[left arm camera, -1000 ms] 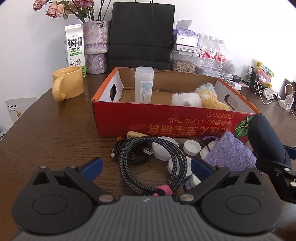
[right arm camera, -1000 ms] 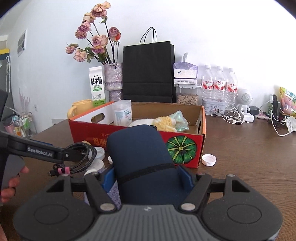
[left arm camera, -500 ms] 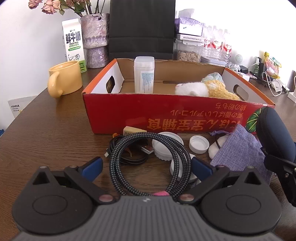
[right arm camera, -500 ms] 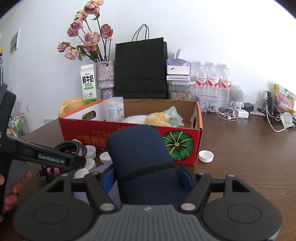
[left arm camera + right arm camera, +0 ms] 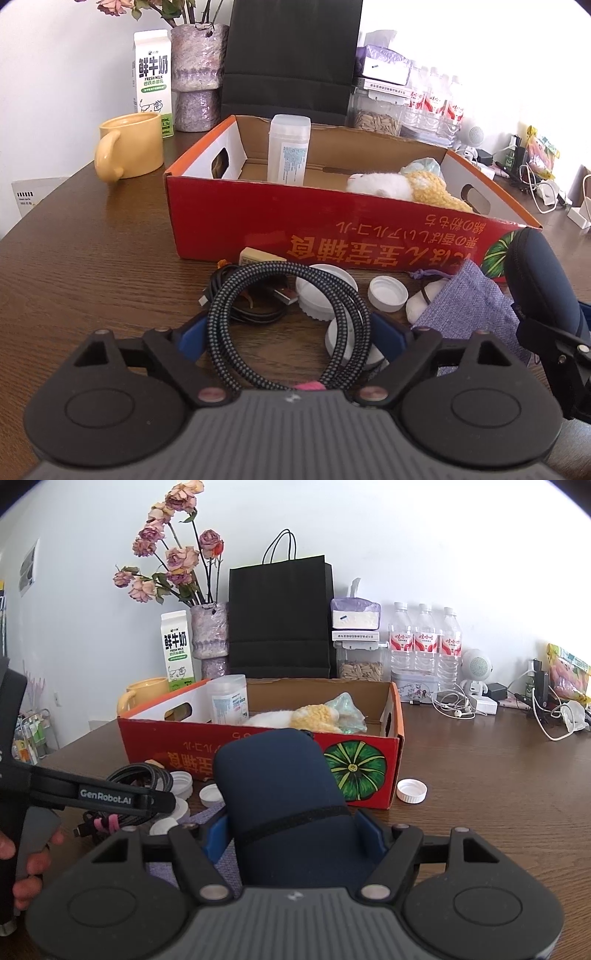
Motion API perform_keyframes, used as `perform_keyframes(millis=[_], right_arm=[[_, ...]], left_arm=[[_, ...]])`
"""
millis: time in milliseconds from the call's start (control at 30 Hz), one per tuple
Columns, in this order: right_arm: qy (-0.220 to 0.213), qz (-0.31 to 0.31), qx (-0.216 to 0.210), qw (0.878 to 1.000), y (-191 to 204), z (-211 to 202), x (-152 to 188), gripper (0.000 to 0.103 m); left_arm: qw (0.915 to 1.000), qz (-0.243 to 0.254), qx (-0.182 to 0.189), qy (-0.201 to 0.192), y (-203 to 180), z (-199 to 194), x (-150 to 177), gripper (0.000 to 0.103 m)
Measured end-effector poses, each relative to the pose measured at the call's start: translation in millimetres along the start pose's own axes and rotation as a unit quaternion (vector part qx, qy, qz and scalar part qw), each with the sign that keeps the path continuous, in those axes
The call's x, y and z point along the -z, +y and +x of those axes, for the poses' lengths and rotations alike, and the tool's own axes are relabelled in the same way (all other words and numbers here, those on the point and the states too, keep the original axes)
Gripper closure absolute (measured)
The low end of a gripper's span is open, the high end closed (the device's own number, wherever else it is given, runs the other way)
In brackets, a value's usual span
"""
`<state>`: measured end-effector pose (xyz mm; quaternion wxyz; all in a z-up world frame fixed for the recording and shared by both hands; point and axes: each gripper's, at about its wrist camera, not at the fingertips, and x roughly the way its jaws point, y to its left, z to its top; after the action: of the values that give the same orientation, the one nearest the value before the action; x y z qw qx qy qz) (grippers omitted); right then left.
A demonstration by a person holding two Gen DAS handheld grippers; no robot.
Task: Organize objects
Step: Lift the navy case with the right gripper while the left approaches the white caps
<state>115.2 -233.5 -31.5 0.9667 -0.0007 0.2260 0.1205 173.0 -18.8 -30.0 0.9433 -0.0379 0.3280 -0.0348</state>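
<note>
Already the dark blue case [image 5: 280,797] was clamped in the right gripper [image 5: 291,834] – ready for the box [image 5: 332,236]. The left gripper [image 5: 291,332] had just been closing around the braided cable [image 5: 288,325] – jaws not yet pressing.

Braided black-grey cable [image 5: 288,317] coiled flat on table, navy zip case [image 5: 284,805] tilted before red carton [image 5: 332,221]

The right gripper [image 5: 293,834] is clamped on a dark blue case [image 5: 284,794], its blue pads pressed against both sides. Behind the case sits a red box [image 5: 369,771] (pumpkin picture on its near corner) holding a plastic jar [image 5: 229,699] and a plush toy [image 5: 299,716]. One white cap [image 5: 412,791] lies on the table [image 5: 498,775] right of the box. At left, the left gripper [image 5: 162,801] reaches over a coiled cable [image 5: 144,775].
</note>
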Motion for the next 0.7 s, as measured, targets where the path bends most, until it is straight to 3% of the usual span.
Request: perform_keyframes(millis=[700], right_arm=[[-0.005,0.003,0.003,1.0,-3.5,-0.8,-0.6,0.033]], left_arm=[[0.9998,-0.011,0.013,-0.012,7.1,-23.4,-4.6,0.014]])
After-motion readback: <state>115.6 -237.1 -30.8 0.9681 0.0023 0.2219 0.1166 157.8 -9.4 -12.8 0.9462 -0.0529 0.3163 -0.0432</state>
